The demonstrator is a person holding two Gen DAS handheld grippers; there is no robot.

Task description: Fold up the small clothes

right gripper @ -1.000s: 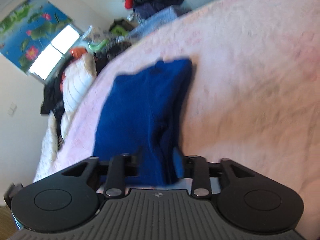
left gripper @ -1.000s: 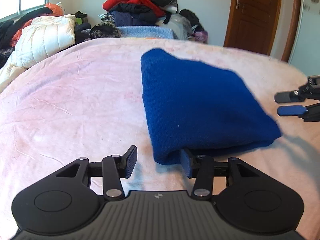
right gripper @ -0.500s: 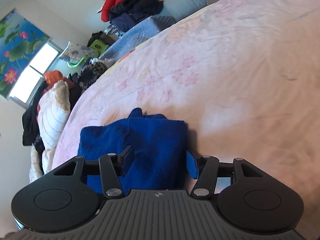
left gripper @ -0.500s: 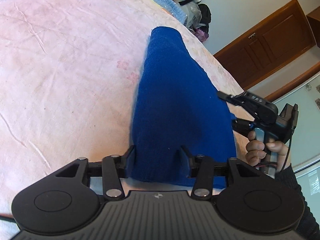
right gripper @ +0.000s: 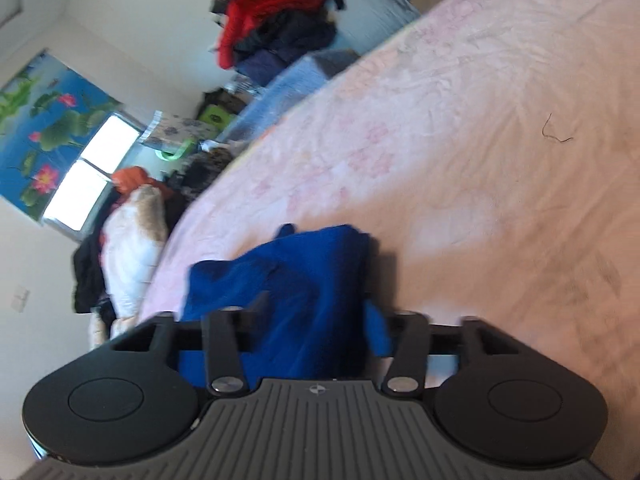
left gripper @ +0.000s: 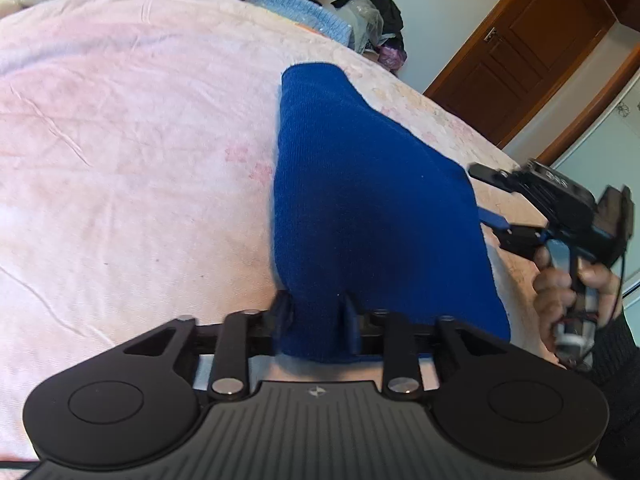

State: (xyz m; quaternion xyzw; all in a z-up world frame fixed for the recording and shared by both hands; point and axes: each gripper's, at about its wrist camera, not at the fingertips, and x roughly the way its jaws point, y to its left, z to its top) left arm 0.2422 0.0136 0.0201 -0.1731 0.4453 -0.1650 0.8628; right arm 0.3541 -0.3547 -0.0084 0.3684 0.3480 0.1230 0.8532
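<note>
A folded blue knit garment (left gripper: 372, 208) lies on the pink bedspread (left gripper: 120, 152). My left gripper (left gripper: 316, 314) is shut on its near edge, the cloth bunched between the fingers. My right gripper (right gripper: 316, 312) straddles another edge of the same garment (right gripper: 296, 280) with its fingers spread wide; the cloth fills the gap. In the left wrist view the right gripper (left gripper: 484, 196) sits at the garment's right edge, held by a hand, its two fingers apart.
A pile of clothes (right gripper: 280, 20) stands at the far end of the bed. A white padded jacket (right gripper: 132, 240) lies at the bed's left side. A brown wooden door (left gripper: 532, 52) is beyond the bed. A dark thread (right gripper: 554, 130) lies on the bedspread.
My left gripper's fingers have closed in on the garment's near edge. The right gripper has stayed spread around its edge; both views have shifted and tilted.
</note>
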